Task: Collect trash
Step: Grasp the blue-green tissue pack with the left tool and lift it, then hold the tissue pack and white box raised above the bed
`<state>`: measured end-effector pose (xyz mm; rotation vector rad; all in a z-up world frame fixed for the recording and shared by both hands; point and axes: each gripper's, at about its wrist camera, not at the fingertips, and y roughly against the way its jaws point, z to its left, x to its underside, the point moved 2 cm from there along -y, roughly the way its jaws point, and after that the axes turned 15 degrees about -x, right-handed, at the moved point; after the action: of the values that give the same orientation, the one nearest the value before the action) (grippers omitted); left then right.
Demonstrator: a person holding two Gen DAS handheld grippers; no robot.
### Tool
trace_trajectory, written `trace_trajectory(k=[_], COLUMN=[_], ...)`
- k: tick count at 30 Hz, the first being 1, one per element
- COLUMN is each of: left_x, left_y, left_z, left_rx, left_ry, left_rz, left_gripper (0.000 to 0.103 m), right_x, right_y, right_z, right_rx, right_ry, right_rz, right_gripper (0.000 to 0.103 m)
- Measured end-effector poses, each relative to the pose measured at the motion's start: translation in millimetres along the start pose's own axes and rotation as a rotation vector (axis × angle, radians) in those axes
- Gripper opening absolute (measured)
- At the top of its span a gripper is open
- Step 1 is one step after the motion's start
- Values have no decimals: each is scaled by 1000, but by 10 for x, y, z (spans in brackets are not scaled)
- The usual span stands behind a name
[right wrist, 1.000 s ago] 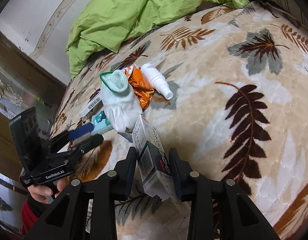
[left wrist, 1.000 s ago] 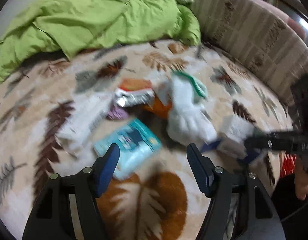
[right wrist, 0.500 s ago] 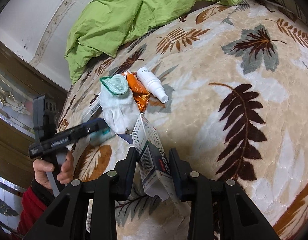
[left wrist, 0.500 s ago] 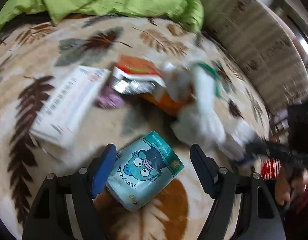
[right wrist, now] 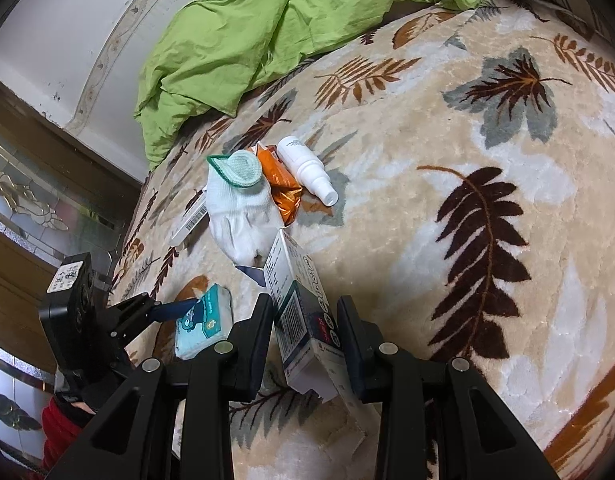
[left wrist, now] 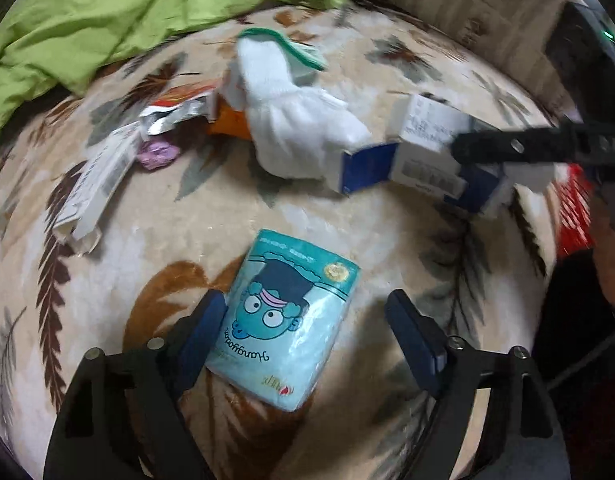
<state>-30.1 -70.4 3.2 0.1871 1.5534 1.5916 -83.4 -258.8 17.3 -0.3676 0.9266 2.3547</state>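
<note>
Teal tissue pack (left wrist: 287, 328) lies between the open left hand-held gripper (left wrist: 307, 332); centre it, then close. Right hand-held gripper (right wrist: 307, 332) nearby clamps 1 carton (right wrist: 303, 320).

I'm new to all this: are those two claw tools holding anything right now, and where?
The right gripper clamps the white-and-blue box across its near end. The left gripper is open around the teal tissue pack, not gripping.

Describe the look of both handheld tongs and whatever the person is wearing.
Both tongs are matte black with angular arms and silver round fasteners. The left tongs carry dark blue pads; the right tongs have black pads. Seen from the right wrist camera, the left unit has a boxy black body with a white label. A red sleeve shows at the wrist.
</note>
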Motion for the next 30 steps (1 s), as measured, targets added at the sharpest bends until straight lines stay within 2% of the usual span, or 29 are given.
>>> trace_trajectory(k=[1, 7, 9, 12, 15, 17, 19, 24, 30], left_x=[1, 110, 166, 265, 386, 460, 504, 530, 566], left_y=[-5, 102, 187, 394, 617, 741, 820, 832, 781], left_z=[9, 50, 79, 58, 45, 22, 28, 136, 256], left_rx=[-35, -134, -103, -82, -106, -158, -198, -244, -256], left_ry=[27, 203, 285, 392, 475, 514, 533, 571, 615], left_rz=[-5, -11, -17, -70, -128, -165, -194, -224, -218], left_gripper=[68, 47, 46, 45, 45, 45, 45, 45, 45], right_x=[2, 21, 42, 94, 166, 252, 313, 336, 307], right_y=[-7, -88, -144, -177, -159, -104, -69, 80, 35], right_z=[2, 46, 101, 287, 439, 561, 669, 829, 807], right_rx=[4, 41, 67, 104, 132, 140, 141, 103, 93], right_ry=[4, 39, 75, 177, 244, 276, 306, 353, 323], right_rz=[5, 45, 74, 87, 68, 29, -7, -118, -112], right_gripper=[35, 37, 37, 33, 27, 25, 25, 25, 25])
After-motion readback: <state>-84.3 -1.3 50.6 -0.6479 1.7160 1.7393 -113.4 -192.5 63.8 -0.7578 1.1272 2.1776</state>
